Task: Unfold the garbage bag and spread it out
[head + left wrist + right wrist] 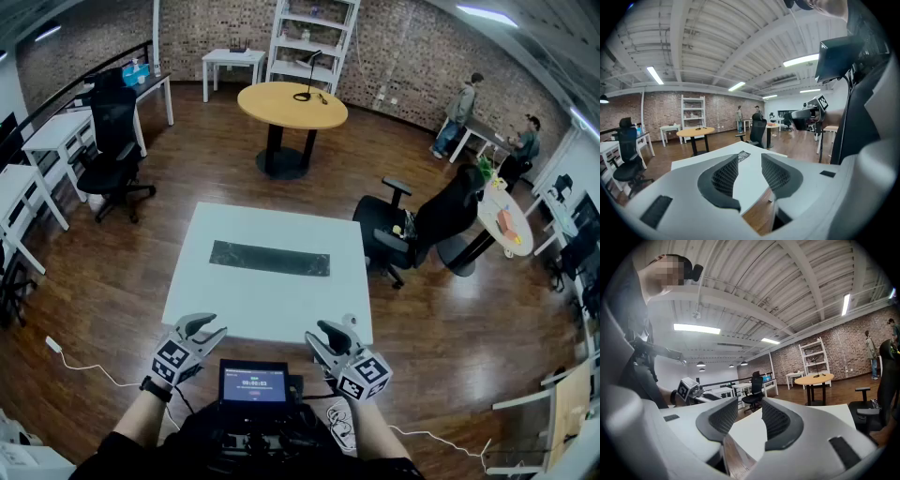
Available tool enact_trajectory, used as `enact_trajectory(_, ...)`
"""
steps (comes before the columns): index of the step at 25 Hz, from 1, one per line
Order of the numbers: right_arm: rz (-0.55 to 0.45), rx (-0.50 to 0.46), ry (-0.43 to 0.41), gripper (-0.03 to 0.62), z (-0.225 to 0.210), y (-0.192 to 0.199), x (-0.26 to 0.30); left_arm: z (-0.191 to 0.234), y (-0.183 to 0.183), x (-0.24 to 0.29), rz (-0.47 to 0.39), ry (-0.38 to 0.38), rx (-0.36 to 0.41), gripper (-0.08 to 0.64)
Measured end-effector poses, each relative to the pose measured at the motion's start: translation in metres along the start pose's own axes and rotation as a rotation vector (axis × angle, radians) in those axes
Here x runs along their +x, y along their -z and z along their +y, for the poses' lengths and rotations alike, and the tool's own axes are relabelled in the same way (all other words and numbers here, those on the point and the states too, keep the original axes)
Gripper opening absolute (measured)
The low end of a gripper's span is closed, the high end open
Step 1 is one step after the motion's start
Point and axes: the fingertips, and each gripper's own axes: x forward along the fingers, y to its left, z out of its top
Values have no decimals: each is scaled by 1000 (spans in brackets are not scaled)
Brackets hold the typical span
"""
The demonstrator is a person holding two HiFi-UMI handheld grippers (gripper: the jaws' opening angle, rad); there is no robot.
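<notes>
A folded dark garbage bag (269,258) lies as a long flat strip across the middle of the white table (225,309). In the left gripper view only its near end (743,155) shows past the jaws. My left gripper (208,329) hovers at the table's near left edge, open and empty. At the near right edge my right gripper (319,335) is likewise open with nothing between its fingers. Both grippers are well short of the bag. In the gripper views the left gripper (746,171) and the right gripper (749,416) show a clear gap between the ribbed pads.
A small screen (253,382) sits on the rig at my chest. A black office chair (417,230) stands close to the table's right side. A round yellow table (292,105) is farther back, with desks and a chair (111,141) to the left. Two people (459,114) are at the far right.
</notes>
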Motion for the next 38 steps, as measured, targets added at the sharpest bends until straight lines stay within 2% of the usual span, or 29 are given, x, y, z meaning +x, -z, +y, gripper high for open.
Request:
enact_trajectory(9, 3, 4, -19, 183, -19, -2, -12, 13, -14, 11, 14, -79, 30, 163)
enact_trajectory(18, 27, 6, -7, 183, -39, 4, -4, 41, -3, 17, 35, -125, -5, 163)
enact_trajectory(27, 64, -37, 25, 183, -76, -4, 44, 103, 22, 63, 97, -92, -10, 161)
enact_trajectory(34, 115, -33, 74, 183, -113, -2, 106, 180, 53, 117, 185, -26, 0, 159)
enact_trajectory(38, 138, -27, 135, 183, -147, 1, 152, 226, 79, 157, 252, 23, 6, 160)
